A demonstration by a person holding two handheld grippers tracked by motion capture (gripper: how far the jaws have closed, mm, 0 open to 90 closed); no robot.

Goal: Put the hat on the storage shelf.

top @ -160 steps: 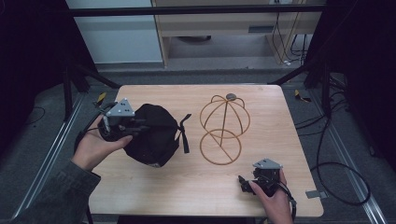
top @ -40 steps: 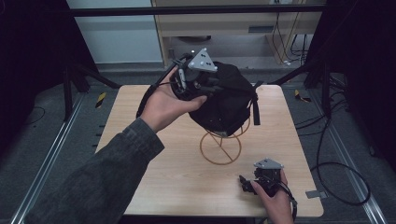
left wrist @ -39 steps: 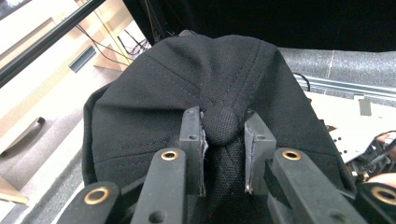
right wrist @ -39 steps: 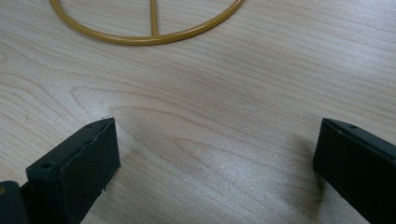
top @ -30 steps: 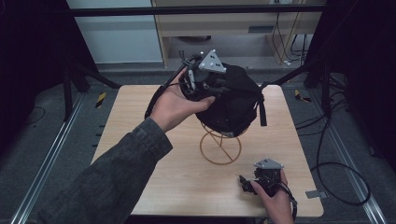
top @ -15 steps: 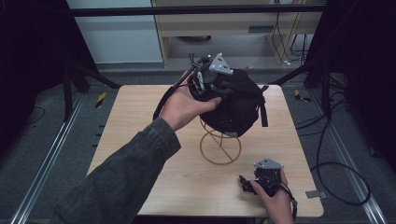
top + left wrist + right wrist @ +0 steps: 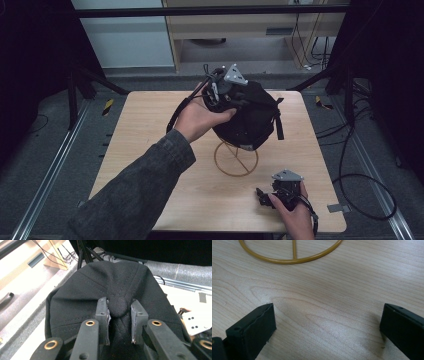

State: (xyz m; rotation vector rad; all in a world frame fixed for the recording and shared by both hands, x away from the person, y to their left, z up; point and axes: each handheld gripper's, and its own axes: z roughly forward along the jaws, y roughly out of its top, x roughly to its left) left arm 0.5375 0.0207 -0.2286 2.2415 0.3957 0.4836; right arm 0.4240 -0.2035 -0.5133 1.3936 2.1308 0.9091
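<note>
Black fabric of a cap was the thing being handled, though nearest the person it was the right gripper that sat low at the near right part of the wooden table, held in the right hand. Its jaws stood wide apart in the right gripper view, with nothing between them but bare wood grain, and the gold wire ring of a stand's base lay on the table just beyond them. Farther in, near the middle of the table, that gold wire stand rose from its round base, and the cap hung over its upper part, hiding the top of the frame. The left hand, reaching out from a dark grey sleeve, held the left gripper against the cap's crown. In the left gripper view its jaws were drawn in narrow, pinching the small round button at the top of the cap, both pads touching it. A black strap dangled from the cap's right side. Beyond the table, cables trailed over the grey floor.
</note>
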